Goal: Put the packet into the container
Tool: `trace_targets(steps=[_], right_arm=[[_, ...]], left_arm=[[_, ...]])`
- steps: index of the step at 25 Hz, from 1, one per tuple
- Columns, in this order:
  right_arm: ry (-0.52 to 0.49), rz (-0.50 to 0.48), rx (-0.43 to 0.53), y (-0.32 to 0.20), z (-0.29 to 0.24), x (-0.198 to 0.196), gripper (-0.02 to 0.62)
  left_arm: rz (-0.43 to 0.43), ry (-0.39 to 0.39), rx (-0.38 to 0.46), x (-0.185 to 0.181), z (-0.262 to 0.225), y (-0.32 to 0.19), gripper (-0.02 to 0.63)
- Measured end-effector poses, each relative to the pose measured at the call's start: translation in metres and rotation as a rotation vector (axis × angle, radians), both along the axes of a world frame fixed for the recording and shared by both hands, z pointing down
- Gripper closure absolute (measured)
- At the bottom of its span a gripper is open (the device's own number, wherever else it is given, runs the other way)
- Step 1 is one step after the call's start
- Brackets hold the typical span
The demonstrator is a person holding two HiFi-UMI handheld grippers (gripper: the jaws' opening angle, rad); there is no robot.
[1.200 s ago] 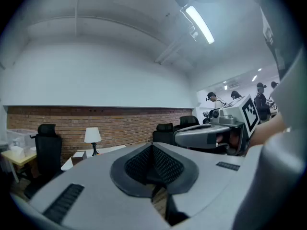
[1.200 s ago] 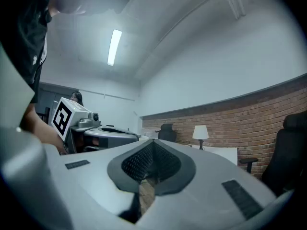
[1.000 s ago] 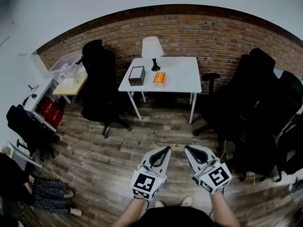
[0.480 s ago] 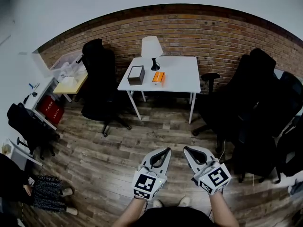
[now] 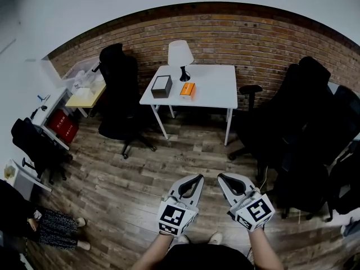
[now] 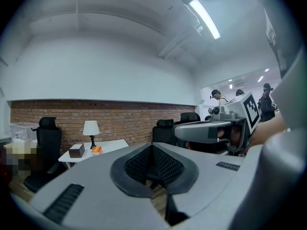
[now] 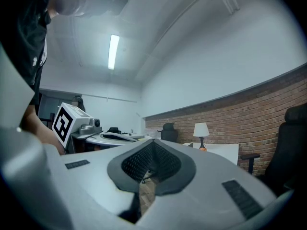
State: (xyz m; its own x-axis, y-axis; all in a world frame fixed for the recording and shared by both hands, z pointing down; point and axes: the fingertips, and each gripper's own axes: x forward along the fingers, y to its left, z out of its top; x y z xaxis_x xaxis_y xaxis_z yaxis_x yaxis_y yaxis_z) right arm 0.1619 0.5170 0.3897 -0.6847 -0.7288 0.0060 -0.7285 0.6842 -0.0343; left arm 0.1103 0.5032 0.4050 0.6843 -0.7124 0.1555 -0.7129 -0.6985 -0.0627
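Left tool [image 5: 198,177], right tool [image 5: 220,176]: jaws staying together, holding nothing, bottom centre. Packet [image 5: 188,89], container [image 5: 162,86]: lying on bench [image 5: 216,86], upper centre; approach pending.

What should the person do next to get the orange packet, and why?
Probably step forward toward the white table. The orange packet and the dark container beside it lie there, across the wooden floor, well beyond reach. The left gripper and right gripper are both shut and empty.
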Motion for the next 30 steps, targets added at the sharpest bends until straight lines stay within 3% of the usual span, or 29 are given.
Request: trace_targets(steps=[7,16,25,30], right_arm=[[-0.027,-0.004,-0.024,0.0,0.015,0.027,0.591],[-0.014,-0.026,-0.025,-0.025,0.023,0.027,0.591],[0.01,-0.019,-0.043,-0.091,0.034,0.02,0.59],[0.001,-0.025,-0.048,-0.15,0.034,0.0,0.591]], left_arm=[[-0.027,-0.043,-0.012,0.015,0.016,0.007,0.6],[-0.051,-0.035,-0.032,0.015,0.019,-0.018,0.6],[-0.054,-0.015,-0.034,0.004,0.026,-0.086,0.6],[-0.055,0.057,-0.039,-0.015,0.017,-0.146,0.6]])
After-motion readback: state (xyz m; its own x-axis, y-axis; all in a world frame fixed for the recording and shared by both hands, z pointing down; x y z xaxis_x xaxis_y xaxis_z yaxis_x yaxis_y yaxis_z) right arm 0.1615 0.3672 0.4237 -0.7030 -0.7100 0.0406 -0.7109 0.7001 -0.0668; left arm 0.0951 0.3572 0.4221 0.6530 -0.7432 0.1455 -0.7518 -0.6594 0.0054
